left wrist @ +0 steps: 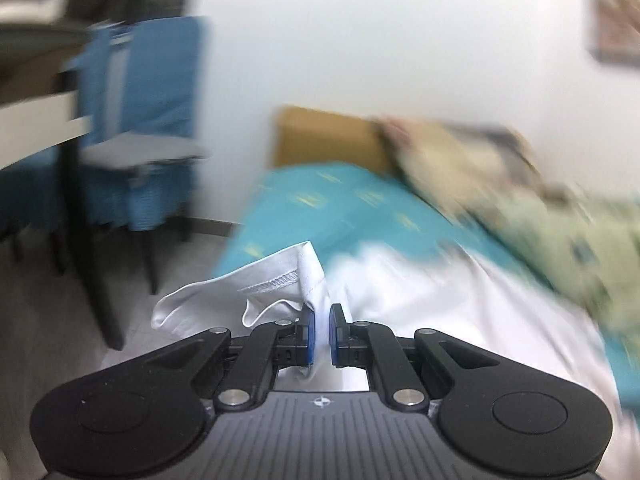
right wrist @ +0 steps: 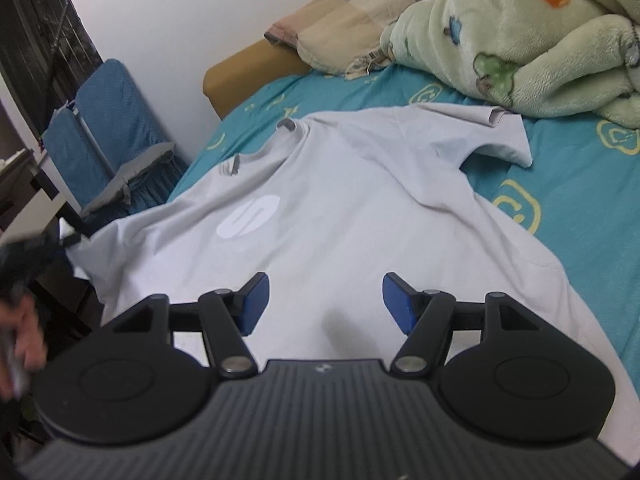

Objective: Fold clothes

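A white T-shirt lies spread on a bed with a teal sheet, collar toward the headboard, a white oval logo on its chest. My right gripper is open and empty, hovering above the shirt's lower body. My left gripper is shut on a stitched hem of the white shirt, at the bed's left edge; the fabric bunches up between the blue pads. The left wrist view is motion-blurred.
A green fleece blanket and a checked pillow lie at the head of the bed. A blue-covered chair and a dark table leg stand to the left. A tan headboard meets the white wall.
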Available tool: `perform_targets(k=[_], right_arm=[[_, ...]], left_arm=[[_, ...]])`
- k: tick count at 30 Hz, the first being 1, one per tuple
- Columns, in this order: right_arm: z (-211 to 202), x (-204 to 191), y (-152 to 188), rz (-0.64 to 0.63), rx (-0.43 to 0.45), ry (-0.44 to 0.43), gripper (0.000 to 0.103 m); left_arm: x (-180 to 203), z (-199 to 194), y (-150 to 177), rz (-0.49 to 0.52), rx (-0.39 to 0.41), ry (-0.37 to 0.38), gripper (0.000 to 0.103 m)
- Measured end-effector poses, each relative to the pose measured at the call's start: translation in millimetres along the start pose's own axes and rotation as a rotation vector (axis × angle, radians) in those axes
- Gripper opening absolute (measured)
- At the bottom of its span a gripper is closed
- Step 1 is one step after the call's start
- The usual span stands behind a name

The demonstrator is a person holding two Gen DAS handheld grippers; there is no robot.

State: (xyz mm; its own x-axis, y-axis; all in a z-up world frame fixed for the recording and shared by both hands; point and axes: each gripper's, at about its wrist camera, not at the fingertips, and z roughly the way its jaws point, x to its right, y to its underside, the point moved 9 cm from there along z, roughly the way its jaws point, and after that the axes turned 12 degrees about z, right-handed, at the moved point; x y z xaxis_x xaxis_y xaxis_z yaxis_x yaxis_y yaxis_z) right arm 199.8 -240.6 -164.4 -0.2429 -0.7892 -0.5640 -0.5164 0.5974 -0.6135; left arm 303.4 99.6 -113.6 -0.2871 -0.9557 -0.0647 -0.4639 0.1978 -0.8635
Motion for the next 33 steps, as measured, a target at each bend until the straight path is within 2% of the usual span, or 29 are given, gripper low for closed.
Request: perform_targets(k=[2, 4, 6, 7, 8, 11, 16, 21, 24, 25, 28, 32, 33], right_arm=[[-4.3, -2.7, -0.1, -0.012, 0.010, -0.005, 0.066], [-6.7, -2.7, 1.1, -0.020, 0.012, -0.004, 0.066], [-8.8, -2.2, 2.5, -0.026, 0.012, -0.001, 0.066], [-9.0, -1.2, 2.8, -0.023, 0.010, 0.000, 0.066], [-8.7, 0.2, 2.9, -0.017, 0.007, 0.002, 0.066], [-7.2, 3.8, 1.6, 0.008, 0.000, 0.001, 0.066], [-3.0, 6.0, 3.2, 0.039, -0.018, -0.009, 0.066], [0.1, 5.4, 7.0, 0.040, -0.034, -0.011, 0.066], [0.9, 8.8, 7.3, 0.040, -0.035, 0.000, 0.066], [1.1, 9.5, 8.0, 0.040, -0.037, 0.002, 0.066], [1.5, 10.9, 11.0, 0.040, -0.046, 0.008, 0.066], [1.2, 4.4, 16.7, 0.017, -0.052, 0.000, 0.066], [1.3, -1.1, 19.6, -0.001, -0.055, -0.009, 0.066]], left_arm=[[34.0, -9.4, 21.7, 0.048, -0.058, 0.067, 0.008], [47.4, -9.6, 46.0, 0.028, -0.133, 0.100, 0.009], [48.9, -9.2, 62.7, -0.029, -0.201, 0.128, 0.014], [44.3, -11.2, 68.0, -0.076, -0.223, 0.132, 0.020], [39.3, -13.5, 73.0, -0.123, -0.245, 0.135, 0.031], [16.7, -33.9, 77.5, -0.269, -0.222, 0.116, 0.057], [-41.3, -48.2, 76.3, -0.476, -0.146, 0.054, 0.059], [-64.5, -14.9, 84.2, -0.571, -0.131, 0.027, 0.056], [-60.0, 10.7, 91.5, -0.569, -0.157, 0.018, 0.044], [-55.6, 17.0, 91.3, -0.540, -0.165, 0.018, 0.037], [-46.8, 25.5, 89.3, -0.450, -0.193, 0.008, 0.003], [-69.5, 19.7, 61.6, -0.367, -0.190, -0.070, 0.002], [-80.2, 19.7, 45.0, -0.331, -0.172, -0.081, 0.002]])
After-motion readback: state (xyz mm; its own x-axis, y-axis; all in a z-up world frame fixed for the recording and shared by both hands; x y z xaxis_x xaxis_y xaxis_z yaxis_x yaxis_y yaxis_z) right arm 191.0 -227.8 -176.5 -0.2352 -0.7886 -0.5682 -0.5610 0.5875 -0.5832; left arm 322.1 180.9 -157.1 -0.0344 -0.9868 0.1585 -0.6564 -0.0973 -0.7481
